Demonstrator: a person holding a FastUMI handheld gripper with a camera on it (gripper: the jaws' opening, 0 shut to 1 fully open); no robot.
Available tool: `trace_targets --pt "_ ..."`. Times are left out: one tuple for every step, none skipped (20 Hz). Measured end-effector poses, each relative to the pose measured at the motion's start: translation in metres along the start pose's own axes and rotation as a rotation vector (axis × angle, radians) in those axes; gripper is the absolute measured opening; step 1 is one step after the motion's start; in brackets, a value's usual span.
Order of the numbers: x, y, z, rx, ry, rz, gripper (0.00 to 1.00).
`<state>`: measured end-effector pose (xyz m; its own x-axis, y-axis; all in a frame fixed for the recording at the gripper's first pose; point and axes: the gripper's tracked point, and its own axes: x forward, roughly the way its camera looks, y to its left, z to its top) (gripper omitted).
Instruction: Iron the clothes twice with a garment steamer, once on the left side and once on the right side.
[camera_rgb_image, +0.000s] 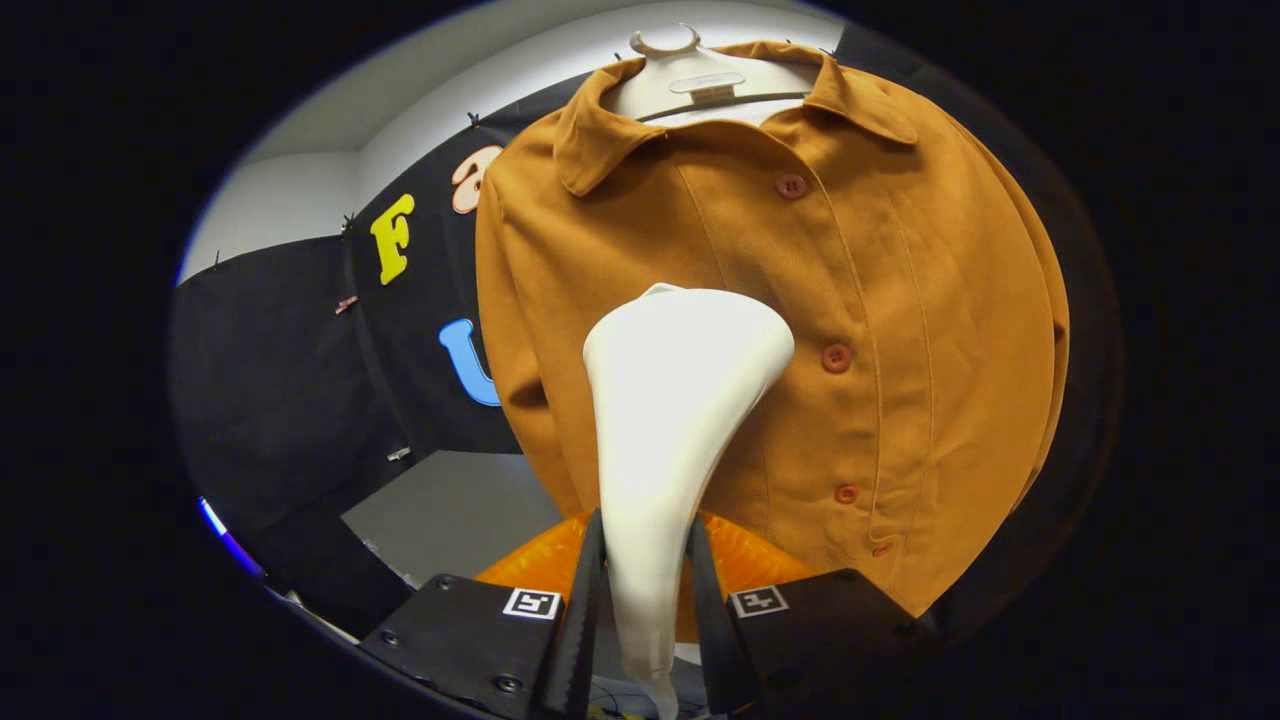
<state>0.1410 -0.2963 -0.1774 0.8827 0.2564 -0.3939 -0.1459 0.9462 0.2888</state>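
Note:
A mustard-brown button-up jacket (880, 330) hangs on a white hanger (690, 80) straight ahead of me. My gripper (645, 590) is shut on the narrow handle of a white garment steamer (670, 400). The steamer's wide head rises beyond the fingers and faces the jacket's left front panel, beside the row of reddish buttons (836, 357). I cannot tell whether the head touches the cloth. The steamer hides part of the jacket's lower left front.
An orange shiny object (745, 560) lies below the jacket hem, just behind the fingers. A grey surface (450, 510) lies to the left below the booth's black cloth wall (270, 380). A white wall (300, 190) rises above the cloth.

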Motion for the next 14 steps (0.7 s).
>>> trace_targets --pt "0.001 -0.002 -0.006 0.002 0.011 -0.005 0.47" --pt "0.0 -0.003 -0.012 0.004 0.023 -0.009 0.47" --pt "0.001 -0.005 -0.018 0.004 0.033 -0.015 0.47" --pt "0.001 -0.007 -0.023 0.006 0.042 -0.021 0.47" --pt "0.001 -0.008 -0.027 0.009 0.052 -0.026 0.47" --pt "0.003 -0.007 -0.029 0.013 0.059 -0.03 0.47" --pt "0.001 -0.006 -0.031 0.019 0.064 -0.032 0.47" --pt "-0.001 -0.007 -0.032 0.022 0.065 -0.037 0.47" --pt "-0.003 -0.007 -0.032 0.022 0.065 -0.046 0.47" --pt "-0.009 -0.008 -0.033 0.02 0.061 -0.055 0.47" --pt "-0.015 -0.007 -0.029 0.014 0.055 -0.063 0.47" --pt "-0.021 -0.006 -0.026 0.009 0.044 -0.072 0.47" --pt "-0.028 -0.004 -0.02 0.001 0.026 -0.08 0.47" --pt "-0.036 -0.005 -0.012 -0.009 0.005 -0.091 0.47"
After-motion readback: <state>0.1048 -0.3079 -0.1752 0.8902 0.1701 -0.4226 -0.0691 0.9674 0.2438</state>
